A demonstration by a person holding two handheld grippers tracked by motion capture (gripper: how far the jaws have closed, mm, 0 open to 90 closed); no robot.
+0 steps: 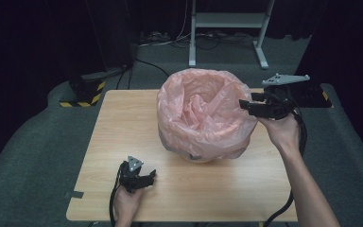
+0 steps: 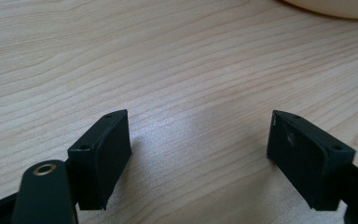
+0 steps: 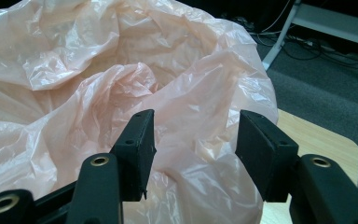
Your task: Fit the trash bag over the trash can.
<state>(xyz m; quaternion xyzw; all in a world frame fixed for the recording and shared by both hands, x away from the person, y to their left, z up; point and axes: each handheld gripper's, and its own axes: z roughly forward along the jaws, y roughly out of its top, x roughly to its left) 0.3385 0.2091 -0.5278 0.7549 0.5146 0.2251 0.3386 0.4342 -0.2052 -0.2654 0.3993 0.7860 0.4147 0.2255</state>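
The pink plastic bag is seen lining a round bin that stands on the wooden table, toward its far right part, the film folded loosely over the rim and crumpled inward. The right gripper is held at the bag's right edge; in the right gripper view its jaws are spread, with a fold of the film lying between them, not visibly pinched. The left gripper is rested low over the near table, well apart from the bag, its jaws spread wide over bare wood.
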